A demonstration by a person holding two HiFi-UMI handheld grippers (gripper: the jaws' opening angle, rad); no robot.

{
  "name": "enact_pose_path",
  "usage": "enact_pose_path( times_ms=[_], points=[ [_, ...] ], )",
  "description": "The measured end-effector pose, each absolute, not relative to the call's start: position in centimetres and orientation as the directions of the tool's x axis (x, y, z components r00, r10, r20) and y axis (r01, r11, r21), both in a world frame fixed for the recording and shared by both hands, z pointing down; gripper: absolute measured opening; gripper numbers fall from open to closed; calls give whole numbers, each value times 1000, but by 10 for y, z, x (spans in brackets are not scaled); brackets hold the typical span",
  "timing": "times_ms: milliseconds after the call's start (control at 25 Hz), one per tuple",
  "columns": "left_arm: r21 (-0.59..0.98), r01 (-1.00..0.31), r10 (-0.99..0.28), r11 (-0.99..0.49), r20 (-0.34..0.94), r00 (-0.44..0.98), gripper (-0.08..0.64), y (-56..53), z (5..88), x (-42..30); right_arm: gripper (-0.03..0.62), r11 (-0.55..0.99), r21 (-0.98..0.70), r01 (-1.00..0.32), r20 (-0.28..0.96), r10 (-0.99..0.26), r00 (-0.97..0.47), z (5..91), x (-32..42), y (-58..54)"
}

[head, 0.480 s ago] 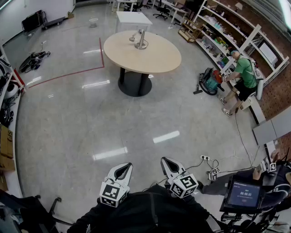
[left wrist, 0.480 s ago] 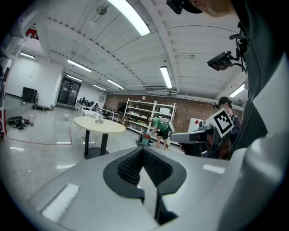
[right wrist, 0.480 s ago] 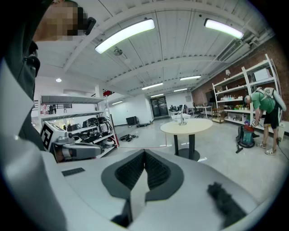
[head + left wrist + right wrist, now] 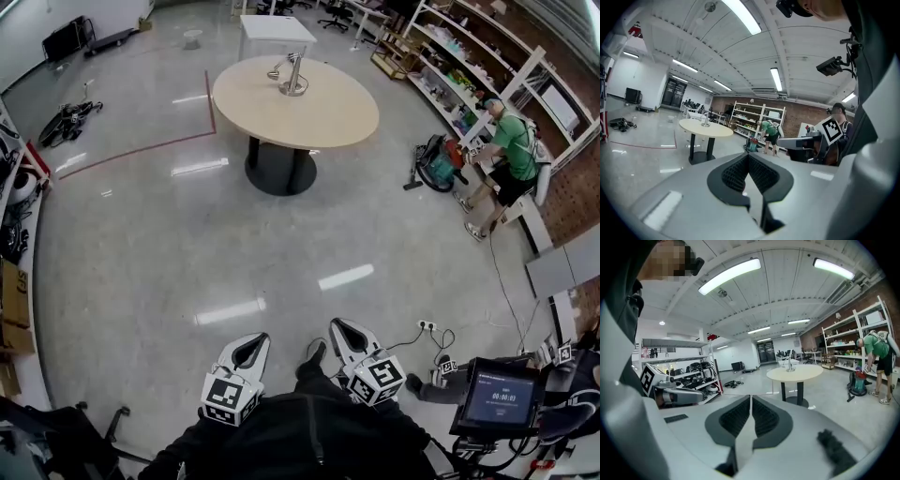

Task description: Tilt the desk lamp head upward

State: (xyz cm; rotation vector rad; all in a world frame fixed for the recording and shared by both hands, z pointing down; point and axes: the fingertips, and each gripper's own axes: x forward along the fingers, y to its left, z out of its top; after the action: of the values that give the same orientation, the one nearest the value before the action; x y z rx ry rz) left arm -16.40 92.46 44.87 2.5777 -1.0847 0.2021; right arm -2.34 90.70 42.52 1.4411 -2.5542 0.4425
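Both tools, left tool [image 4: 255,345] and right tool [image 4: 343,331], sit clenched on nothing, well apart from the desk lamp [image 4: 292,75] on the far round table [image 4: 323,117]; its head is probably light on a stiff joint, best taken by the shade edge.

The dark screen [image 4: 503,398] shows small timer-like digits, too blurred to read.
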Motion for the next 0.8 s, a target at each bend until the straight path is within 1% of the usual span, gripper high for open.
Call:
enact_pose_path(
  times_ms=[160,480,560,680,800],
  points=[
    [214,-743,-690,-635,276,669,6,886,448,-139,-2,501,-191,-844,259,-804,-536,431,5,864],
    [129,-774,-730,-619,269,629,8,815,416,-38,-2,554,-192,-810,190,-788,-585,419,96,788],
    [117,-777,-730,-619,279,624,32,801,415,-15,-2,564,-189,-804,180,-784,-593,418,117,772],
    [104,-781,-732,-616,290,616,33,781,412,21,-1,569,-201,-797,169,-782,-600,417,153,749],
    [98,-786,-737,-610,296,608,32,763,408,41,-1,572,-211,-793,164,-779,-606,415,173,731]
  ],
)
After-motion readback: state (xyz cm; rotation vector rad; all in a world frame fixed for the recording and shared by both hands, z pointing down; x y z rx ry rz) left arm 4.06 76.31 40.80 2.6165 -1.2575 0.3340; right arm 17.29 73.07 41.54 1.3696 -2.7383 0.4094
